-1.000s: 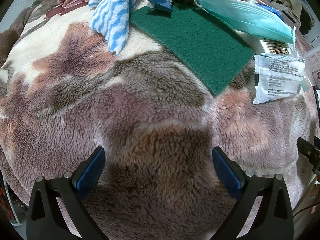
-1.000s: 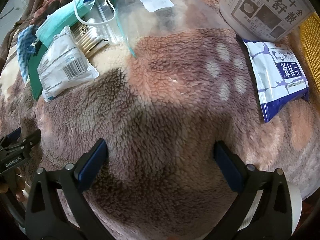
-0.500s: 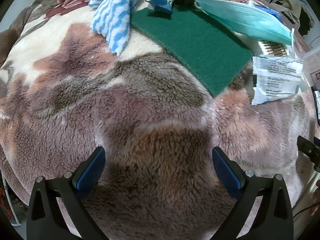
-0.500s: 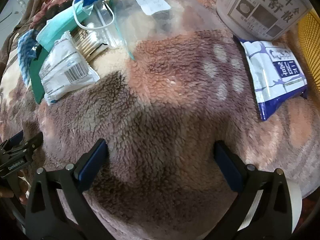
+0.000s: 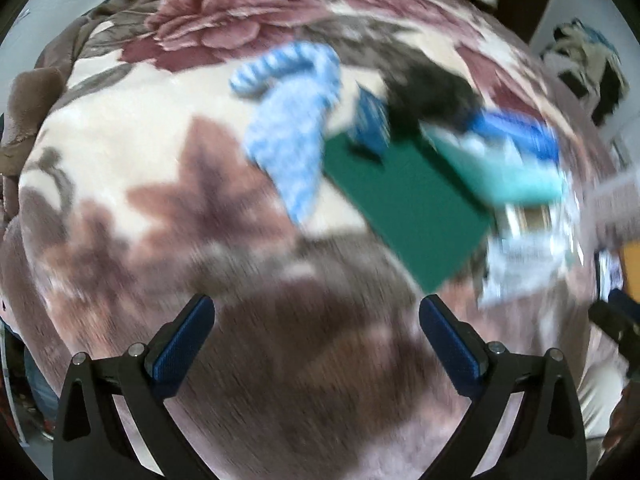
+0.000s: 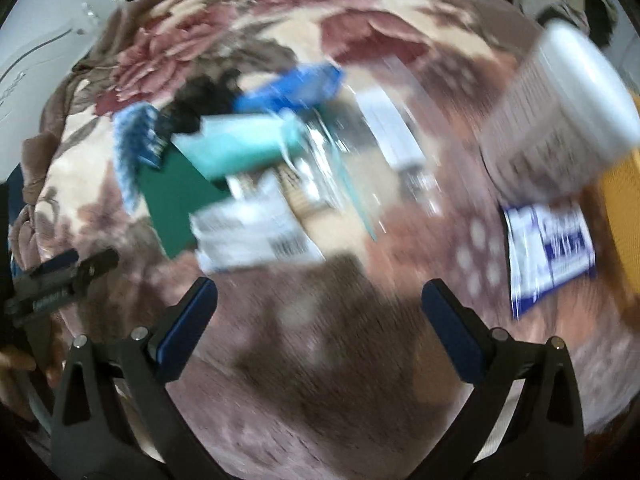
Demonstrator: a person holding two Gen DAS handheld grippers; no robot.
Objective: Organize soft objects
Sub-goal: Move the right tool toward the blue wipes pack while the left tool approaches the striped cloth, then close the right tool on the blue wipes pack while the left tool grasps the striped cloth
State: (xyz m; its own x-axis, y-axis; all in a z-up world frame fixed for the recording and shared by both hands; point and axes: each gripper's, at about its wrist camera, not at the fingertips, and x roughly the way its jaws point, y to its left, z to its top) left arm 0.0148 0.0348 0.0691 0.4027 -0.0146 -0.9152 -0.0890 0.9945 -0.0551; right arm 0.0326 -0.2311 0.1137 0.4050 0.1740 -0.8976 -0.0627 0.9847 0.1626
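Note:
Both now views are motion-blurred. In the left wrist view, a blue-and-white striped cloth [image 5: 294,140], a green scouring pad [image 5: 404,204], a teal face mask [image 5: 500,172] and a black fuzzy item [image 5: 432,96] lie on the floral fleece blanket [image 5: 160,208]. My left gripper [image 5: 316,340] is open and empty, above the blanket short of them. In the right wrist view, the mask [image 6: 240,144], pad [image 6: 176,196] and a white packet [image 6: 256,236] lie ahead to the left. My right gripper [image 6: 320,328] is open and empty.
A white tub with printed label [image 6: 560,120] stands at the right, a blue-and-white pouch [image 6: 552,248] lies below it, and a yellow basket [image 6: 624,220] is at the right edge. A clear zip bag [image 6: 380,148] lies mid-blanket. The left gripper [image 6: 60,280] shows at the left.
Both grippers have lifted and pulled back, so the objects look smaller and farther, with more blanket in view. Both stay open and empty.

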